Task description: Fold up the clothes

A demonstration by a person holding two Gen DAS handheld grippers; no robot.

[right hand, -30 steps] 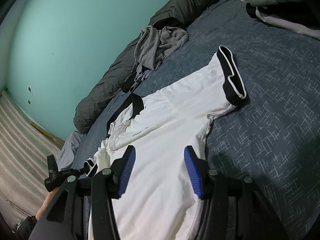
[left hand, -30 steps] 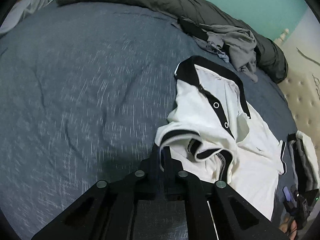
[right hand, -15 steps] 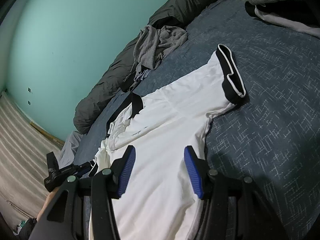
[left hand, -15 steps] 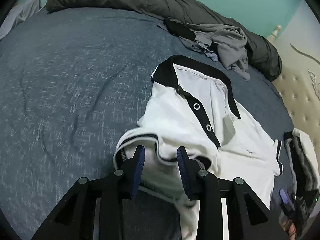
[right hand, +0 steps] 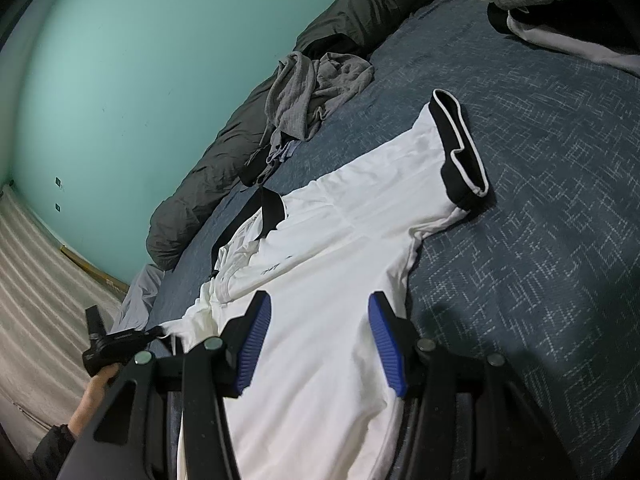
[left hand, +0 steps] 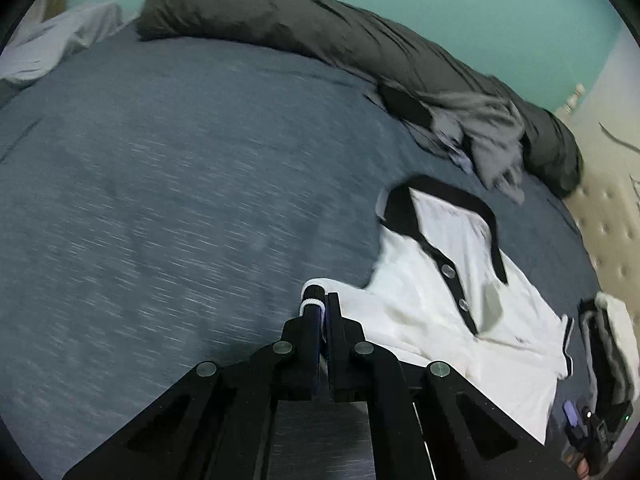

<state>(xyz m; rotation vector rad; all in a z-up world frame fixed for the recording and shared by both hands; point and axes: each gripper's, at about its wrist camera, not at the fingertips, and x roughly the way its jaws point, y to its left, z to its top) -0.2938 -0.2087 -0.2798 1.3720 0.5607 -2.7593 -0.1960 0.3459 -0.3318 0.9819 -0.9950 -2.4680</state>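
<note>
Left gripper fingers just closed, pinching the black-trimmed sleeve of the white shirt spread on the bed. Right gripper fingers spread, hovering over the shirt's body, cloth between but not pinched.

A white polo shirt with black collar, black button placket and black-banded sleeves is spread front-up on the blue-grey bedcover. One sleeve is extended flat to the side. The opposite sleeve cuff is pinched and raised off the cover. The collar is laid open, with two buttons visible.
</note>
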